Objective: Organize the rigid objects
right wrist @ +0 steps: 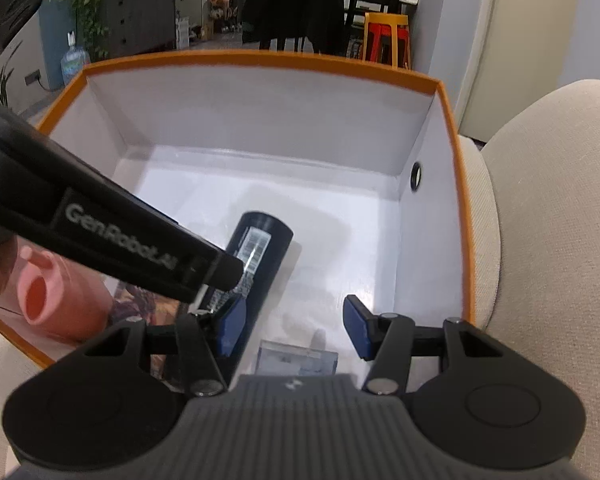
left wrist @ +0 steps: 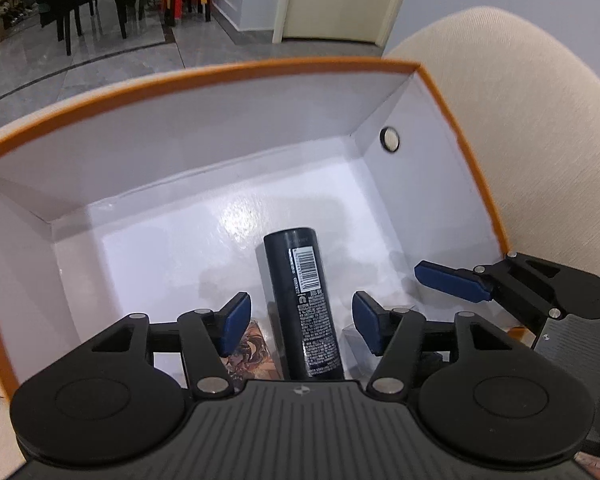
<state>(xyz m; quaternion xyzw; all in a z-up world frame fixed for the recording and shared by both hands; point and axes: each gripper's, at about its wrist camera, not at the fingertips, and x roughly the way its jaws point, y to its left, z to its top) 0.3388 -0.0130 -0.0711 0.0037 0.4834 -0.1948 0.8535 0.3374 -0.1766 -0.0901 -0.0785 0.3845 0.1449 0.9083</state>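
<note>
Item: dark spray can (left wrist: 304,308), lying flat on the floor of the orange-rimmed box (left wrist: 204,80), so it cannot roll out. We hold the left gripper (left wrist: 302,324) and right gripper (right wrist: 294,328) above it, jaws released and empty.

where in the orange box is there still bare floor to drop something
Bare floor lies beyond the black can, up to the far wall of the orange box, and along the right wall. The near edge is crowded: pink watering can, picture card, clear case.

"GenRobot.AI" is printed on the left claw's (right wrist: 228,322) black body.
</note>
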